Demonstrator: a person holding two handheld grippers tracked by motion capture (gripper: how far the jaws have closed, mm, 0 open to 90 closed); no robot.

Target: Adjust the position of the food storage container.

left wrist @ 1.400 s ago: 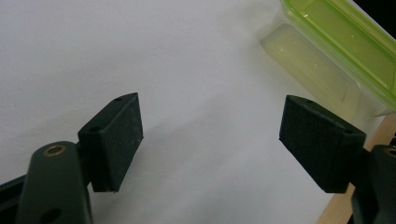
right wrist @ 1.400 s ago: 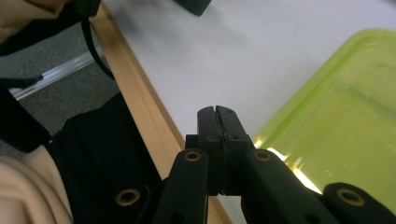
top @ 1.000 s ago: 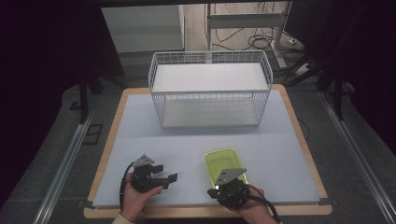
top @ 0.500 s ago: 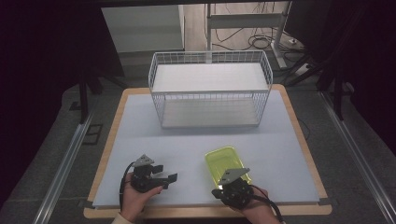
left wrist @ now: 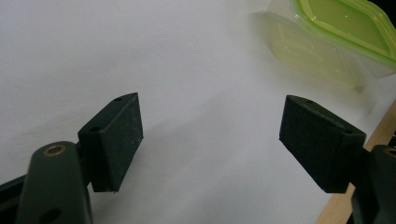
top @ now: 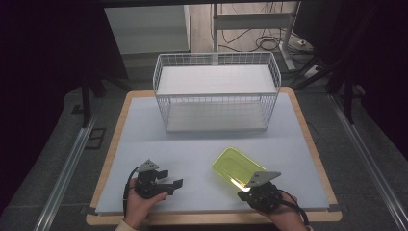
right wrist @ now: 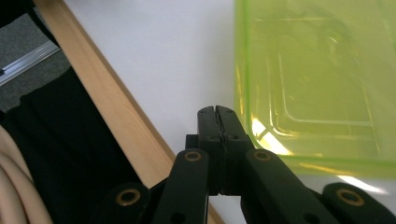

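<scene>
A translucent yellow-green container (top: 235, 164) with a lid lies on the white table top at the front right. Its clear body and green lid (left wrist: 336, 25) appear at the upper right of the left gripper view. My right gripper (top: 247, 189) is at the container's near corner. Its jaws are shut (right wrist: 217, 112) with nothing between them, right beside the container's edge (right wrist: 317, 84). My left gripper (top: 172, 178) rests low at the front left and points right, with its jaws wide open (left wrist: 210, 135) over bare table.
A white wire basket (top: 216, 91) with a shelf stands at the back centre. The table's wooden rim (right wrist: 112, 107) runs just beside my right gripper. Bare white surface (top: 192, 139) lies between the basket and the grippers.
The right gripper has shifted slightly to the right at the container's near edge. The left gripper has stayed put and open.
</scene>
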